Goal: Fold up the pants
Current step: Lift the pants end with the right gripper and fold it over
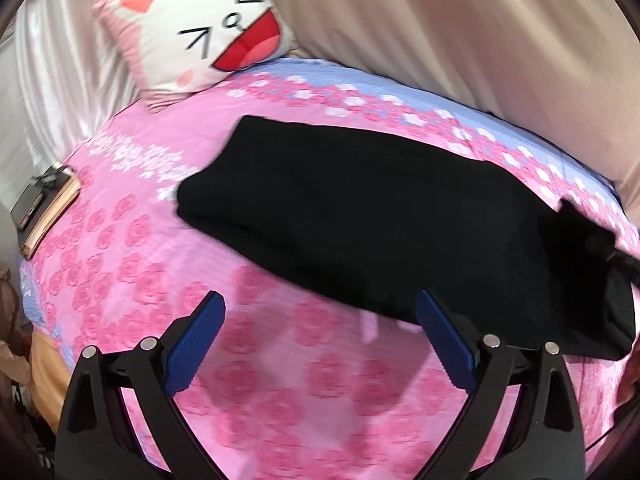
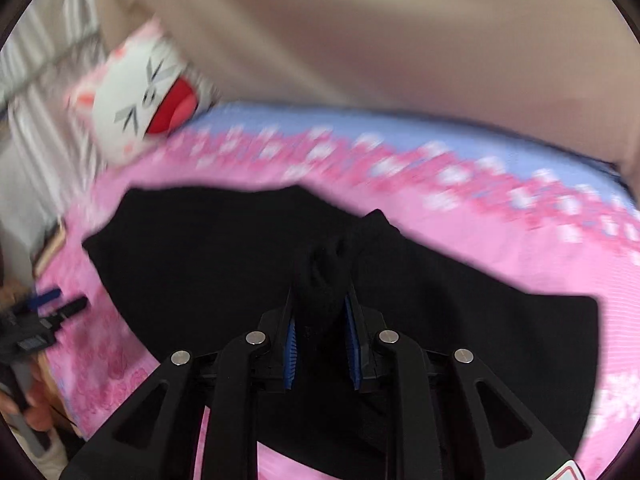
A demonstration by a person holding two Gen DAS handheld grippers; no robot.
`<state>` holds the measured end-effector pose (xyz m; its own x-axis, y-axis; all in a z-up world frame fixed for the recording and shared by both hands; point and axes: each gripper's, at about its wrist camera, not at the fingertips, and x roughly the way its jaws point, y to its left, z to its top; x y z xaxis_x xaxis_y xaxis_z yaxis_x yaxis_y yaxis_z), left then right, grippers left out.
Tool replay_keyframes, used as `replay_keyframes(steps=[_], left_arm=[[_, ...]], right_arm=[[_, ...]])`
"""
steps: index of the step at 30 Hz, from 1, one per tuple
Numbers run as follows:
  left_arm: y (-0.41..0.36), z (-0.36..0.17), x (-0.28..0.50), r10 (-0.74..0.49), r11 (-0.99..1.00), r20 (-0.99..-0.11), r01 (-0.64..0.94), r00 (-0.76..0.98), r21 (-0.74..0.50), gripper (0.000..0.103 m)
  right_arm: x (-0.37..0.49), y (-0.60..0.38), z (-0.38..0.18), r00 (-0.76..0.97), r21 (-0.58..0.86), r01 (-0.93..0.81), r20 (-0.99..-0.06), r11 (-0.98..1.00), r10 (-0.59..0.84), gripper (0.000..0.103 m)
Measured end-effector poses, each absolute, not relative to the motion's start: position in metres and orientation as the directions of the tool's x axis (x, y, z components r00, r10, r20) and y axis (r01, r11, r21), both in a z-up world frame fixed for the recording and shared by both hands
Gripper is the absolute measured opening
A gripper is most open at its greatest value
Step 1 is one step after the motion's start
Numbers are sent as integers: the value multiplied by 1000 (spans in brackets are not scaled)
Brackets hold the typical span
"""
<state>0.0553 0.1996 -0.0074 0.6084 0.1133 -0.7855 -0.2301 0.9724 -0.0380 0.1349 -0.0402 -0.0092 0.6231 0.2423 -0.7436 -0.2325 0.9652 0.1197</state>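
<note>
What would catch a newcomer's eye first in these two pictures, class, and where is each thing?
The black pants lie across the middle of the pink flowered bedspread. At the head of the bed a white cat-face pillow with a red mouth leans against the wall. The right gripper is shut on a bunch of the pants, while the left gripper is open above the bedspread.

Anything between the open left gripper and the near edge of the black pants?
Only bare pink floral bedsheet lies between the left gripper and the black pants, per the left wrist view.
</note>
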Motion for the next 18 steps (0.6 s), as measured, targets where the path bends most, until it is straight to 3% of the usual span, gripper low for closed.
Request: replay_keyframes(steps=[4, 6, 11, 16, 17, 18], left_arm=[[231, -10, 52, 121, 956, -789, -284, 602, -70, 94], [241, -11, 50, 121, 950, -791, -301, 600, -84, 94], [246, -14, 50, 105, 947, -793, -303, 600, -104, 94], [243, -19, 55, 88, 946, -797, -302, 597, -122, 94], [243, -20, 55, 84, 944, -799, -304, 596, -128, 94], [243, -20, 55, 80, 943, -800, -305, 595, -133, 94]], right_arm=[[137, -3, -51, 587, 30, -260, -788, 965, 183, 25], [126, 1, -49, 603, 6, -287, -776, 958, 186, 43], [95, -8, -22, 637, -6, -291, -747, 957, 189, 64], [99, 4, -34, 597, -35, -324, -783, 945, 175, 63], [103, 10, -41, 591, -54, -331, -790, 942, 162, 56], [106, 13, -46, 590, -73, -323, -795, 944, 141, 39]])
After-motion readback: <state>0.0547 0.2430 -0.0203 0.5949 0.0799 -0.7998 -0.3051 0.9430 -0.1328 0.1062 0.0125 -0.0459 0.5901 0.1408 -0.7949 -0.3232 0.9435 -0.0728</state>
